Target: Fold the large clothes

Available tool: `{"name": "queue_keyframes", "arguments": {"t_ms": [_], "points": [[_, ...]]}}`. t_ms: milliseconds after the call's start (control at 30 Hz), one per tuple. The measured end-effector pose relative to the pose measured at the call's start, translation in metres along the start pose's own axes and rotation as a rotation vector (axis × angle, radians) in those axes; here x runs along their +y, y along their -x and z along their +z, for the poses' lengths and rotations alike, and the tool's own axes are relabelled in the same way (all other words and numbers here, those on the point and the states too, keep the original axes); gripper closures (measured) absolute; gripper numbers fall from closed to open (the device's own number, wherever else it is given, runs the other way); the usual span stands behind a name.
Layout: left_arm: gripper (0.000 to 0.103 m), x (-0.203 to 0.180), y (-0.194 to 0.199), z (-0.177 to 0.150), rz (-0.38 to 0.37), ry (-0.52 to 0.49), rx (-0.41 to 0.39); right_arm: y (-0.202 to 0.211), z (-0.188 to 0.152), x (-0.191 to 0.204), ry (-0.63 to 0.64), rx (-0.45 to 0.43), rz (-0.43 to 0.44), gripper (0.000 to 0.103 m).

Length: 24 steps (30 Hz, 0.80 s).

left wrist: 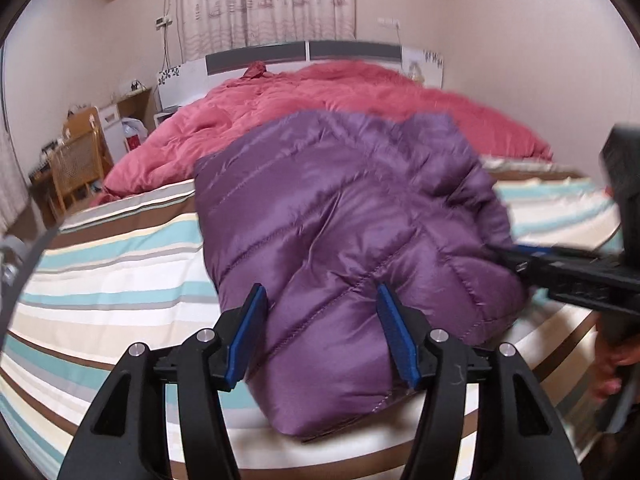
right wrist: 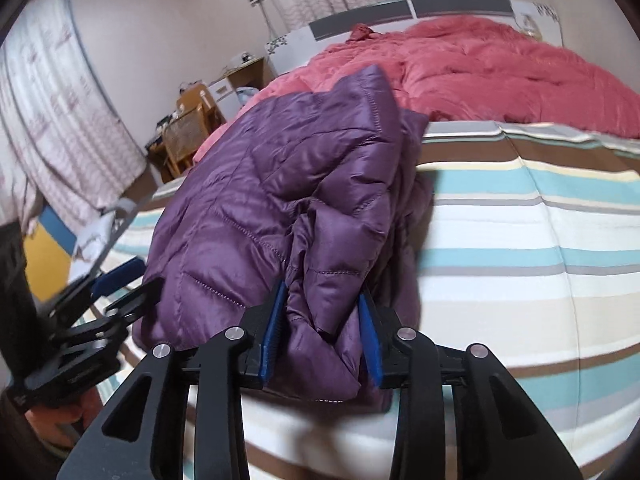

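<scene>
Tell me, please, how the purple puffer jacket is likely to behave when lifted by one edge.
The purple puffer jacket would probably droop, since its folds already bunch loosely. Its glossy shell looks slippery, and the puffy quilting suggests it is light for its bulk.

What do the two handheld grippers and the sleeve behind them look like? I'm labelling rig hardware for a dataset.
Both match: the left gripper and right gripper have matte black angular linkage arms with cut-out slots, round silver pivot pins, and flat blue ridged pads on the fingers. No cables show. At the right view's lower left edge, a dark brown sleeve appears behind the left gripper's black body.
</scene>
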<state>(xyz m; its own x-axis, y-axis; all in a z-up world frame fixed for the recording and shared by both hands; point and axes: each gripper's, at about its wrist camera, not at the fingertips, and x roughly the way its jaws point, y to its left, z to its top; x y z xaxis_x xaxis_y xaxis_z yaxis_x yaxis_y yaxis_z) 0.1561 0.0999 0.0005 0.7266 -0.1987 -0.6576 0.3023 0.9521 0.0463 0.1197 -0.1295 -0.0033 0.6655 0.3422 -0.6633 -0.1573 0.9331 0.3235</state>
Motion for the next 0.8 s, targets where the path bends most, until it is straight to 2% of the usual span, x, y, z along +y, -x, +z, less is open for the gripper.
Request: {"name": "queue_keyframes", "arguments": {"t_ms": [133, 267, 400, 467, 500, 533, 567, 600, 667, 733, 800], "points": [[0.042, 0.015, -0.015, -0.012, -0.022, 0.032, 0.057, -0.016, -0.008, -0.004, 0.002, 0.048, -0.029, 0.068], [0.042, 0.008, -0.024, -0.016, 0.013, -0.009, 0.066, -0.033, -0.012, -0.008, 0.024, 0.052, -0.048, 0.068], [0.042, 0.005, -0.023, -0.011, 0.039, 0.018, 0.072, -0.033, -0.007, -0.004, 0.022, 0.057, -0.080, 0.068], [0.037, 0.002, -0.012, -0.013, 0.043, 0.044, 0.066, -0.024, -0.006, -0.002, -0.004, 0.047, -0.079, 0.059], [0.030, 0.002, -0.004, -0.013, 0.040, 0.069, 0.061, -0.016, -0.008, -0.002, -0.029, 0.034, -0.073, 0.055], [0.020, 0.002, 0.000, -0.014, 0.036, 0.084, 0.057, -0.009, -0.009, -0.001, -0.040, 0.018, -0.072, 0.046], [0.014, 0.001, 0.007, -0.016, 0.038, 0.107, 0.047, -0.003, -0.011, -0.001, -0.043, 0.005, -0.076, 0.039], [0.009, 0.000, 0.015, -0.018, 0.038, 0.128, 0.037, 0.006, -0.014, 0.001, -0.042, -0.014, -0.076, 0.039], [0.006, -0.002, 0.028, -0.024, 0.039, 0.152, 0.017, 0.017, -0.019, 0.005, -0.025, -0.030, -0.067, 0.039], [0.002, -0.007, 0.039, -0.029, 0.072, 0.163, -0.005, 0.026, -0.025, 0.011, -0.001, -0.032, -0.075, 0.038], [0.002, -0.012, 0.051, -0.035, 0.082, 0.171, -0.026, 0.035, -0.031, 0.016, 0.015, -0.037, -0.077, 0.029]]}}
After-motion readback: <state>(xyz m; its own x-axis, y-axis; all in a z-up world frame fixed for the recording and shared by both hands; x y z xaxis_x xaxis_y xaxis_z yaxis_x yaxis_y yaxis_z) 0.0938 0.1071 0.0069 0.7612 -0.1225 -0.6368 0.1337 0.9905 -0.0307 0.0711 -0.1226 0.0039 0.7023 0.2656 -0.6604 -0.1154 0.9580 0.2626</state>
